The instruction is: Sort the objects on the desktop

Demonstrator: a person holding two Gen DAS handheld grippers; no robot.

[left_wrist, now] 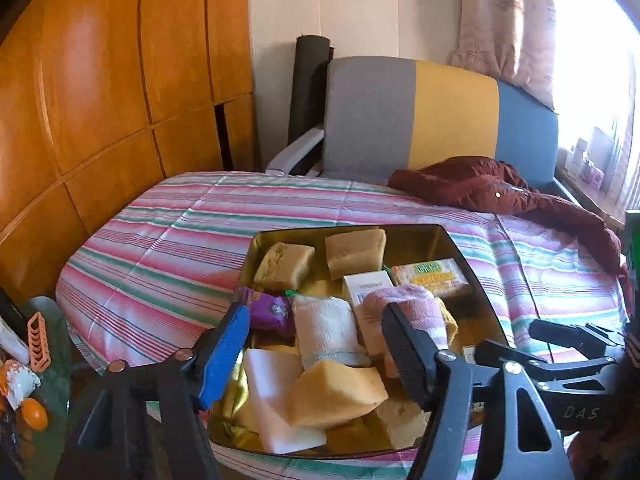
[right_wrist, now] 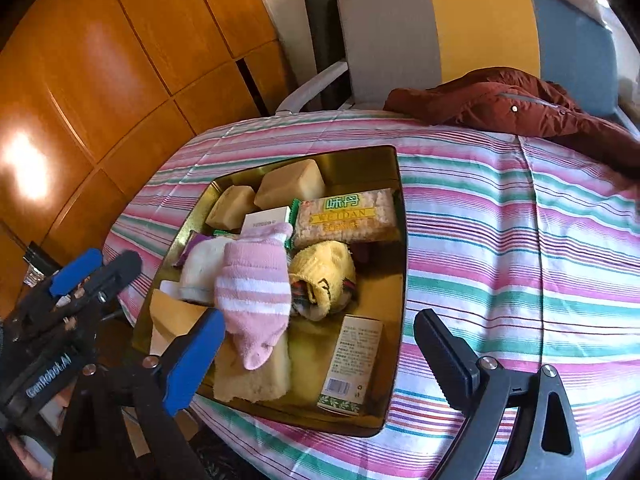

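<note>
A gold metal tray (left_wrist: pixel 452 240) (right_wrist: pixel 360 160) sits on the striped table, filled with small items. Among them are tan sponges (left_wrist: pixel 354 252) (right_wrist: pixel 292 186), a cracker pack (right_wrist: pixel 344 216) and a pink striped sock (right_wrist: pixel 256 292) (left_wrist: pixel 412 300). There are also a white sock (left_wrist: pixel 328 324), a yellow cloth (right_wrist: pixel 324 272), a purple packet (left_wrist: pixel 272 312) and a white box (right_wrist: pixel 348 364). My left gripper (left_wrist: pixel 316 354) hovers open over the tray's near left part, nothing pinched. My right gripper (right_wrist: pixel 320 360) stands open over the tray's near edge, empty.
A maroon jacket (right_wrist: pixel 520 108) lies at the table's far right. A grey, yellow and blue chair (left_wrist: pixel 420 120) stands behind the table and wooden cabinets (left_wrist: pixel 100 100) line the left. A glass side table (left_wrist: pixel 52 340) with orange items sits low at left.
</note>
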